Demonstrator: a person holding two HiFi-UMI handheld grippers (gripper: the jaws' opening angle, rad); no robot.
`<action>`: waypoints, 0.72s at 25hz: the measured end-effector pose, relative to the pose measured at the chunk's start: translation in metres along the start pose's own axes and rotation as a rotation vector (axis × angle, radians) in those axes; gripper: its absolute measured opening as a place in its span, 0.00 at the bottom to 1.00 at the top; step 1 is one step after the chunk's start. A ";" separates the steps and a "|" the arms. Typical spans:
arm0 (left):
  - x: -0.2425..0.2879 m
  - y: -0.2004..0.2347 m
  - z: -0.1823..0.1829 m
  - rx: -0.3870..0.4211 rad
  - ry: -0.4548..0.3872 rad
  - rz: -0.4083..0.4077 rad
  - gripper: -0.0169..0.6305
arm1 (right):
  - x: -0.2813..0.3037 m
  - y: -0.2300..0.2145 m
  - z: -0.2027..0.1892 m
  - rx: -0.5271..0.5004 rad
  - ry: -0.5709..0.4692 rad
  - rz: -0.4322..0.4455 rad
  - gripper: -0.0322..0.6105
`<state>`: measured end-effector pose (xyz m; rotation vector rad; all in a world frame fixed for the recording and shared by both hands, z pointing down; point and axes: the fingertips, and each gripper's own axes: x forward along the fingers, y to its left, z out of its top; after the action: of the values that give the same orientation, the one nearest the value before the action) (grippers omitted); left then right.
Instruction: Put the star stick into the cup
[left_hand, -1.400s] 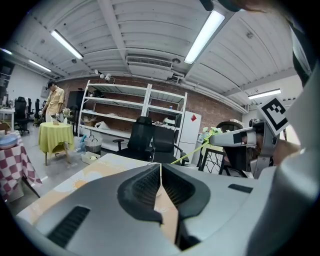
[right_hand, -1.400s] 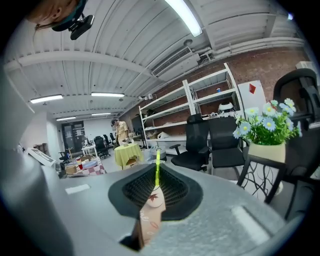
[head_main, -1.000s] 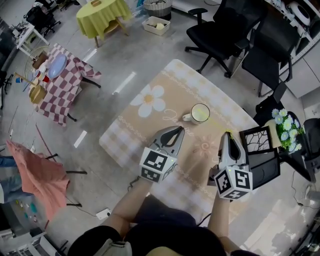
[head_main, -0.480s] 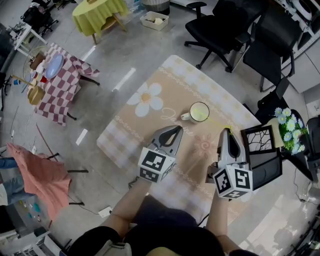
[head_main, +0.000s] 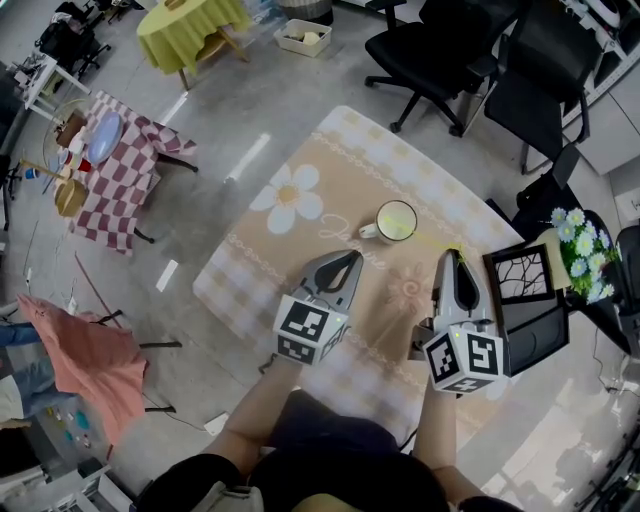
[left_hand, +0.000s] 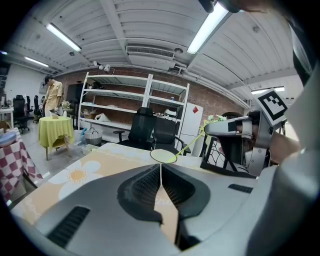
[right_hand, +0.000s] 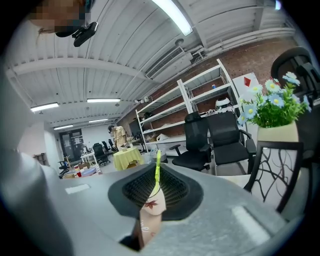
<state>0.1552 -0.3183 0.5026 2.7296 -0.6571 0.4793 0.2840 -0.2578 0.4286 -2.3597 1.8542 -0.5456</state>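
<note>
A white cup (head_main: 397, 222) with a yellowish inside stands on the beige flower-print tablecloth (head_main: 300, 200); in the left gripper view its rim (left_hand: 162, 156) shows as an oval ahead. My right gripper (head_main: 450, 255) is shut on the thin yellow-green star stick (right_hand: 158, 167), right of the cup. The stick (left_hand: 190, 145) slants from those tips down to the cup's rim. I cannot make out its star. My left gripper (head_main: 352, 257) is shut on nothing, its jaws pressed together (left_hand: 160, 167), just short of the cup on the near side.
A black wire-frame stand (head_main: 520, 285) and a pot of pale blue flowers (head_main: 575, 255) sit at the table's right edge. Black office chairs (head_main: 450, 50) stand behind the table. A checkered table (head_main: 120, 160) and a yellow-green one (head_main: 195, 25) stand on the floor to the left.
The view has slid a little. Both grippers keep nearly the same places beside the cup; the right one still holds the stick.
</note>
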 end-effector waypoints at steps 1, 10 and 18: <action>0.000 0.000 -0.001 0.000 0.001 0.000 0.05 | 0.000 0.000 0.000 -0.001 0.000 -0.002 0.09; -0.002 0.001 -0.003 -0.003 0.006 0.000 0.05 | 0.001 -0.001 -0.005 0.006 0.014 -0.012 0.12; -0.006 0.003 -0.005 -0.003 0.007 0.008 0.05 | 0.002 0.003 -0.007 -0.001 0.026 0.001 0.21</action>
<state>0.1472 -0.3169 0.5054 2.7218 -0.6670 0.4894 0.2794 -0.2590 0.4348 -2.3639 1.8664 -0.5785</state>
